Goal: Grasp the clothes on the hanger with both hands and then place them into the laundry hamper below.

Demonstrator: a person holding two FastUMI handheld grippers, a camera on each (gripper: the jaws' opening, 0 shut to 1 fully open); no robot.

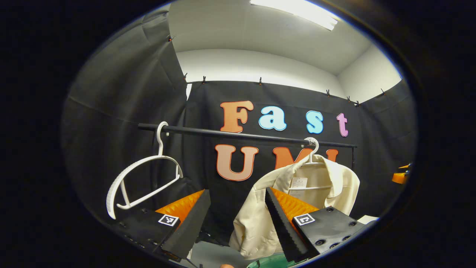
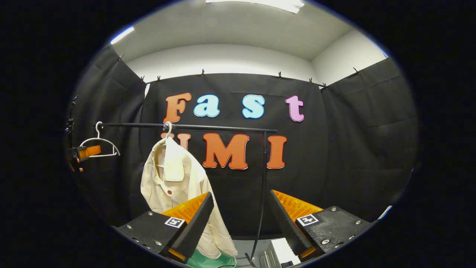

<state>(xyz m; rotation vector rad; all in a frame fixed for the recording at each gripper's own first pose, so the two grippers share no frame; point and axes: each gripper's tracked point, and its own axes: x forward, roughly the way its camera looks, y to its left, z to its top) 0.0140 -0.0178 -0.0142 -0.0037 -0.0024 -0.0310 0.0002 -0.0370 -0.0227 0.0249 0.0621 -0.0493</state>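
Left gripper view, cream jacket (image 1: 267, 201) on hanger (image 1: 311, 152), tongs (image 1: 238, 219) apart

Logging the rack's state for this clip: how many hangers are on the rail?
2. An empty white hanger hangs near the rail's left end in the left gripper view; a second hanger farther right carries the cream jacket. None seem hidden.

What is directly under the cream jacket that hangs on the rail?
Under the cream jacket a green laundry hamper peeks out at its hem. The hem and the gripper fingers cover most of it, so its inside cannot be seen.
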